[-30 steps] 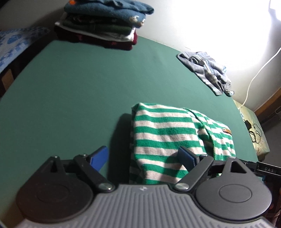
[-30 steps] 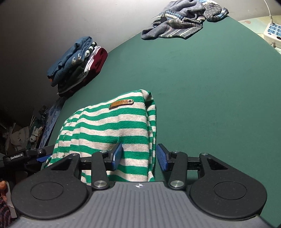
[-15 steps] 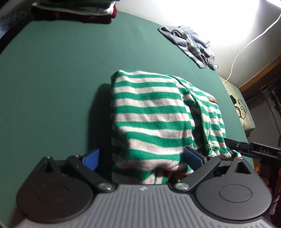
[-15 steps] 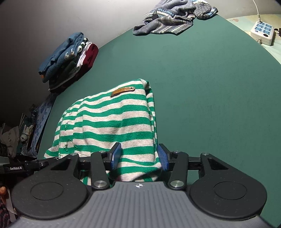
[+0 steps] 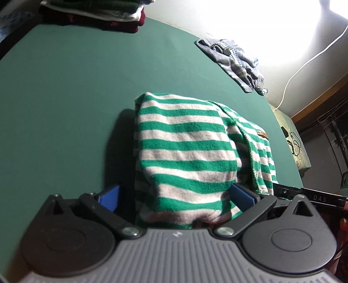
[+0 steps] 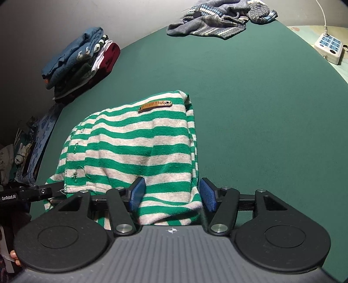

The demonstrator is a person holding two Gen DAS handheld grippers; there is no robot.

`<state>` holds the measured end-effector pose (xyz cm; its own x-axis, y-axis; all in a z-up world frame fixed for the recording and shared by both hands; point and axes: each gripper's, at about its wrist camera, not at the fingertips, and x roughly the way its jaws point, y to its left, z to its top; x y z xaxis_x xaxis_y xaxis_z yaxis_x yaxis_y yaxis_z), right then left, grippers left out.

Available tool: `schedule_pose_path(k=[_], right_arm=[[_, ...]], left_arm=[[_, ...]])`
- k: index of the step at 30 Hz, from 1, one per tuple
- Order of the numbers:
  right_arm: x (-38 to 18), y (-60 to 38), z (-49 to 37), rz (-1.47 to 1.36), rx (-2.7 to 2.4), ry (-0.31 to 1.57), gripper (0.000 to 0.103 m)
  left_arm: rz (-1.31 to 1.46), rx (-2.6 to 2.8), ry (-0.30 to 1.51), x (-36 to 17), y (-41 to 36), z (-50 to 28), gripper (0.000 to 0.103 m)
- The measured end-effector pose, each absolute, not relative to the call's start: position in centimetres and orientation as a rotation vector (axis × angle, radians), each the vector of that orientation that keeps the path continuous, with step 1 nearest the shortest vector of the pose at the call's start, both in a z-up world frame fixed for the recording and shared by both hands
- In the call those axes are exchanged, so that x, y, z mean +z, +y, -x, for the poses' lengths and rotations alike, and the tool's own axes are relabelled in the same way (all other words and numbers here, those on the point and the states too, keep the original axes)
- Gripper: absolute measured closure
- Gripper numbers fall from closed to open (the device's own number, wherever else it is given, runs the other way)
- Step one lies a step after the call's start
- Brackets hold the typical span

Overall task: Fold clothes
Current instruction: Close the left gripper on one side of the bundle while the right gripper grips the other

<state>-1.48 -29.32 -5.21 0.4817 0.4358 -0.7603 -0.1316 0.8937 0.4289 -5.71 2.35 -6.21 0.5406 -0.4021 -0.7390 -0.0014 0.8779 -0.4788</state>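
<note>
The striped top (image 5: 191, 152) is lying folded on the green desk (image 5: 65, 98), near its front edge, a brown tag (image 6: 154, 105) showing on its upper layer.

The left claw (image 5: 174, 196) is opening and standing at its widest; the near end of the top is sitting between its blue pads (image 5: 108, 197), the left pad clear of the cloth and the right pad just beside it, so nothing is being gripped. From this view the top is filling the space from centre toward 12 o'clock.

The right claw (image 6: 173, 193) is opening too, about midway in its spread. The top's right-hand corner is lying between its pads (image 6: 207, 194); both are close against the fabric, and whether they are touching it is hard to tell, but the cloth is slack rather than pinched.

A stack of folded clothes (image 6: 80, 61) is sitting at the desk's far edge, at about 10 o'clock in the right view, well apart from the top. A crumpled grey garment (image 6: 217, 19) is lying at 1 o'clock on the far edge. A power strip (image 6: 329, 46) is resting beyond the desk at 2 o'clock, its white cable (image 5: 304, 65) running up the lit wall.
</note>
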Motion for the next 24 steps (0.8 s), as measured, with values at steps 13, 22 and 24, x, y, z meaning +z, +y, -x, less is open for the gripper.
schedule_pose_path(k=[13,22,24], right_arm=[[-5.3,-29.2,0.9,-0.342,0.384,1.014,0.040],[-5.5,-29.5,0.6,-0.351,0.403,0.998,0.040],[-5.5,-29.6,0.3,-0.363,0.395,1.012,0.041]], left_arm=[[0.422,-0.222,0.967,-6.1,1.7,5.2,0.001],[0.417,-0.236,0.987,-6.1,1.8,4.8,0.001],[0.420,-0.241,0.985,-6.1,1.9,4.8,0.001]])
